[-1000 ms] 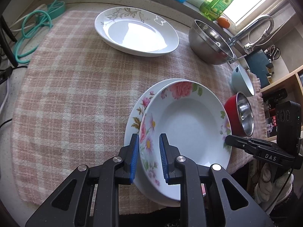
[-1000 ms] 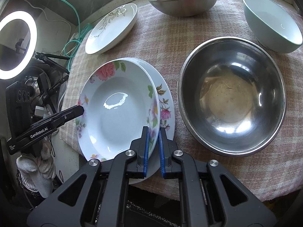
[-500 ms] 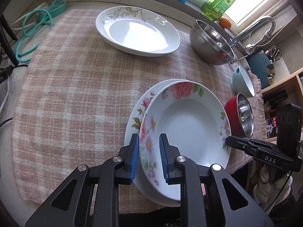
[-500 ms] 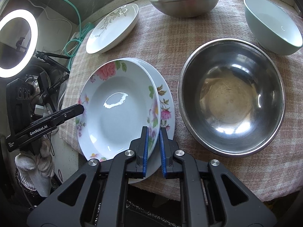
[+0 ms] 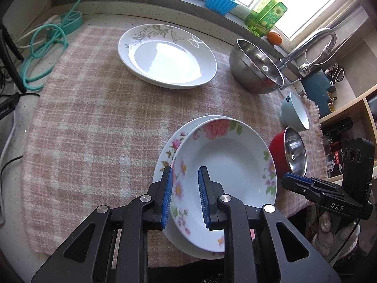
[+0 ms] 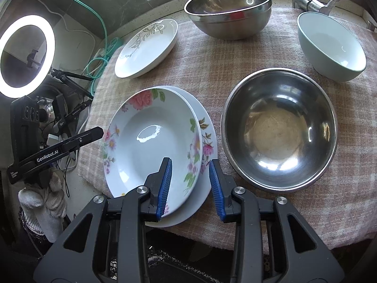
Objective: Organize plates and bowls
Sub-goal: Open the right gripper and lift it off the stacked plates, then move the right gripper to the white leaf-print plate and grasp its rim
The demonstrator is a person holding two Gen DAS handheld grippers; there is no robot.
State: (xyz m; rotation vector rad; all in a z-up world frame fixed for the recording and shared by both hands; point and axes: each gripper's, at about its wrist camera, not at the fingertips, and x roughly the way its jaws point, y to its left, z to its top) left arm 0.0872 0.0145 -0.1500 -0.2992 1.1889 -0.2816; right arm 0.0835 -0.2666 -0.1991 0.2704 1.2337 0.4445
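Note:
A deep flowered plate (image 5: 226,162) (image 6: 153,141) sits on a second flowered plate (image 5: 168,151) (image 6: 207,141) at the near edge of the checked cloth (image 5: 99,118). My left gripper (image 5: 185,197) is open, its jaws astride the top plate's left rim. My right gripper (image 6: 190,187) is open, its jaws astride both plates' right rims. A white leaf-patterned plate (image 5: 165,55) (image 6: 147,47) lies at the back.
A red-sided steel bowl (image 5: 292,154) (image 6: 279,127) stands just right of the stack. A pale green bowl (image 5: 294,112) (image 6: 329,47) and a large steel bowl (image 5: 255,67) (image 6: 228,7) stand behind it by the tap (image 5: 311,44). A ring light (image 6: 24,55) stands left.
Both grippers have opened and let go of the top flowered plate, which now rests on the lower plate. The left camera view has risen a little.

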